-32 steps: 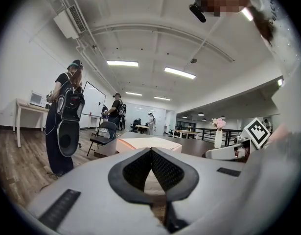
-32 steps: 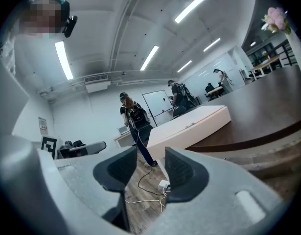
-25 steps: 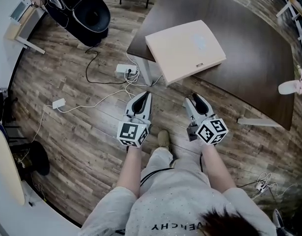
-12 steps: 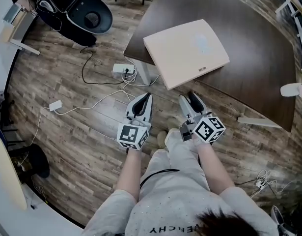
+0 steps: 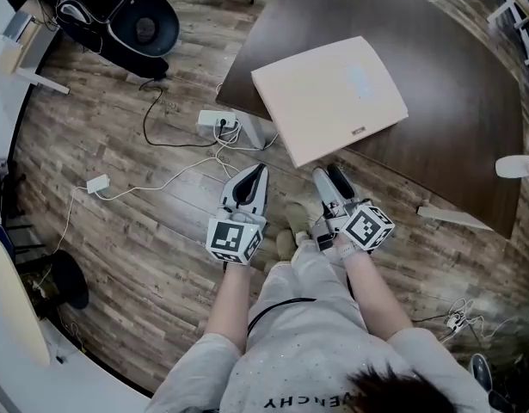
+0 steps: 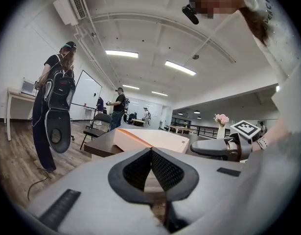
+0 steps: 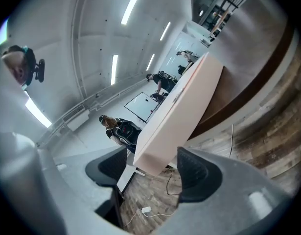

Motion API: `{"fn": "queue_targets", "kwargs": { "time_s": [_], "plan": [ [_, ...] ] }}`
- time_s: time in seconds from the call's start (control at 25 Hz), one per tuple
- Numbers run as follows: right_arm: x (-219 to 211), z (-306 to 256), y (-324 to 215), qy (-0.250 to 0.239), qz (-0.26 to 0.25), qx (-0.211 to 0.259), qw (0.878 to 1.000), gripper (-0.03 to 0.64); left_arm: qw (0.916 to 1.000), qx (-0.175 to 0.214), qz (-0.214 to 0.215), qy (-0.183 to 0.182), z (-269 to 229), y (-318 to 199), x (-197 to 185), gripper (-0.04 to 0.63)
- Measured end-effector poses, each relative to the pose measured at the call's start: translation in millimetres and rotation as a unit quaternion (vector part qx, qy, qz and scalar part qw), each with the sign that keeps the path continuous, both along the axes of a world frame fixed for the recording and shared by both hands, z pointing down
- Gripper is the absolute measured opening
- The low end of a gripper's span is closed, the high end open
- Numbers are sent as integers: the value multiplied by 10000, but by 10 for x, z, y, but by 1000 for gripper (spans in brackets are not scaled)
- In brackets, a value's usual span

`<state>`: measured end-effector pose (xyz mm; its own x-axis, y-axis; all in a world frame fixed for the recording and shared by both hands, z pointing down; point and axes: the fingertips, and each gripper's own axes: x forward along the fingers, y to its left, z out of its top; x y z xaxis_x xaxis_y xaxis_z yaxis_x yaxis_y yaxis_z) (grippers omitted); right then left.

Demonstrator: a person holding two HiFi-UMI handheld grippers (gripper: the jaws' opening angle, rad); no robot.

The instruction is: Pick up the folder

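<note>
Hovering just short of the folder: two grippers, neither one holding anything.

Up close, the left gripper (image 6: 151,151) view shows its jaws pressed tip to tip with nothing between them. The right gripper (image 7: 152,163) view shows its jaws apart and opening, the near corner of the folder (image 7: 182,111) framed in the gap, pads off it. Only the head view gives the layout. One pale folder lies flat on one dark table (image 5: 436,84), its near corner overhanging the edge. The right gripper sits just short of that corner, and the left gripper is beside it over the wood floor (image 5: 144,231). One power strip (image 5: 219,122) with white cables lies by the table leg. Farther off, only the gripper views show the room: a person with a backpack (image 6: 55,102), a second person (image 6: 120,104) beyond, and one vase of flowers (image 6: 220,120).
</note>
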<state>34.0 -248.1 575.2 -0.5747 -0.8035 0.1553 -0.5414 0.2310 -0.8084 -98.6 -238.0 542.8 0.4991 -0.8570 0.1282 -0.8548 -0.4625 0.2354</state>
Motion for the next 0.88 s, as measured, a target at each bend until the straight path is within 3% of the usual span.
{"fn": "queue_targets", "kwargs": {
  "time_s": [0.88],
  "plan": [
    [-78, 250, -487, -1194, 149, -569, 9911, 396, 9998, -125, -121, -16, 168, -296, 42, -2]
  ]
}}
